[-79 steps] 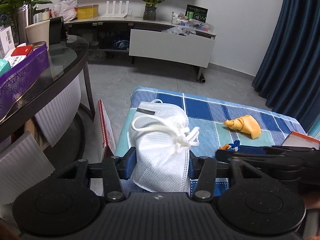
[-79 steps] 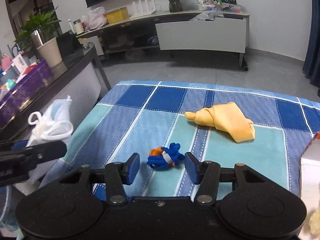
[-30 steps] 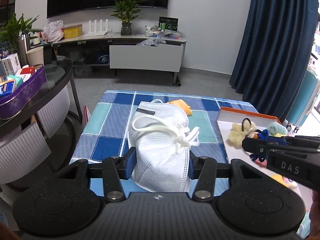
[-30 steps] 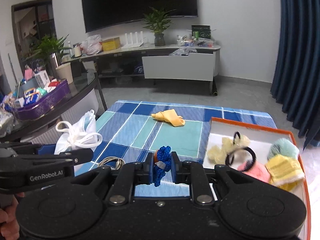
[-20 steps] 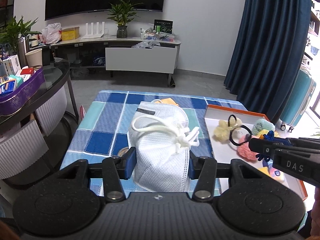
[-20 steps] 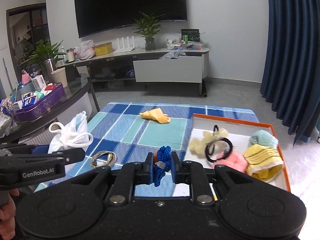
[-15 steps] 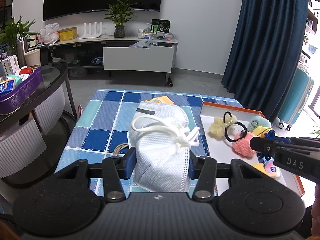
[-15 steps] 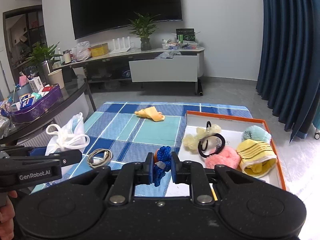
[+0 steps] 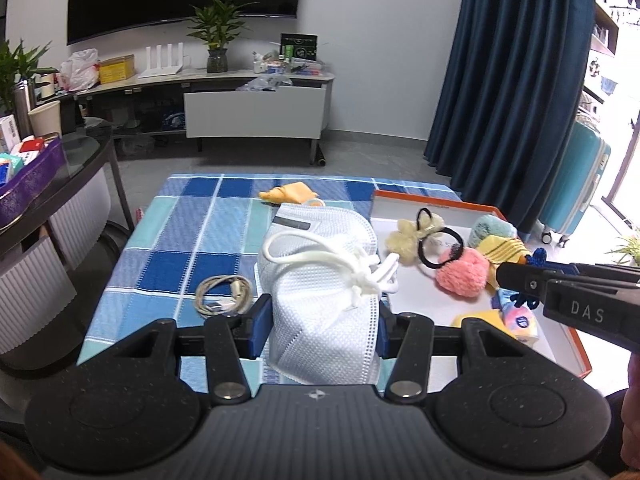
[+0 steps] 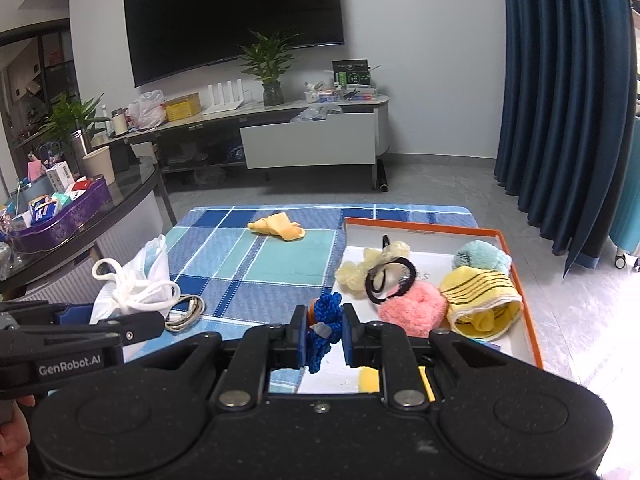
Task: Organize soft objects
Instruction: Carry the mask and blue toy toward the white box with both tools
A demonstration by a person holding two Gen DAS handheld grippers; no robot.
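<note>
A: From the left wrist view, what does this step need?

B: The left gripper point(image 9: 318, 326) has its jaws part open and clamped on the white face mask point(image 9: 320, 280), which is held up over the near part of the checked cloth point(image 9: 176, 240). The orange-rimmed tray point(image 9: 436, 200) lies to the right, already holding a pink pompom tie point(image 9: 462, 272) and a cream scrunchie point(image 9: 412, 232). I would carry the mask right until it hangs over a bare white patch of the tray before letting go, so the loose ear loops do not drape over the rim.

A: And the other tongs in that view?

B: The right gripper point(image 9: 516, 276) comes in from the right over the tray's near end with something blue at its tip.

A: The right wrist view?

B: There the right gripper point(image 10: 324, 330) has its jaws pinched nearly together on a blue knitted piece point(image 10: 325, 320) with a bit of orange beside it. It seems to hang over the tray's near left corner, though the gripper body hides what lies directly below. I would move further right, clear of the black hair tie point(image 10: 390, 280) and the yellow striped sock point(image 10: 480, 300), then release low. A small orange cloth point(image 10: 278, 226) remains at the far end of the checked cloth, and a coiled cable point(image 10: 186, 314) lies near the left.
</note>
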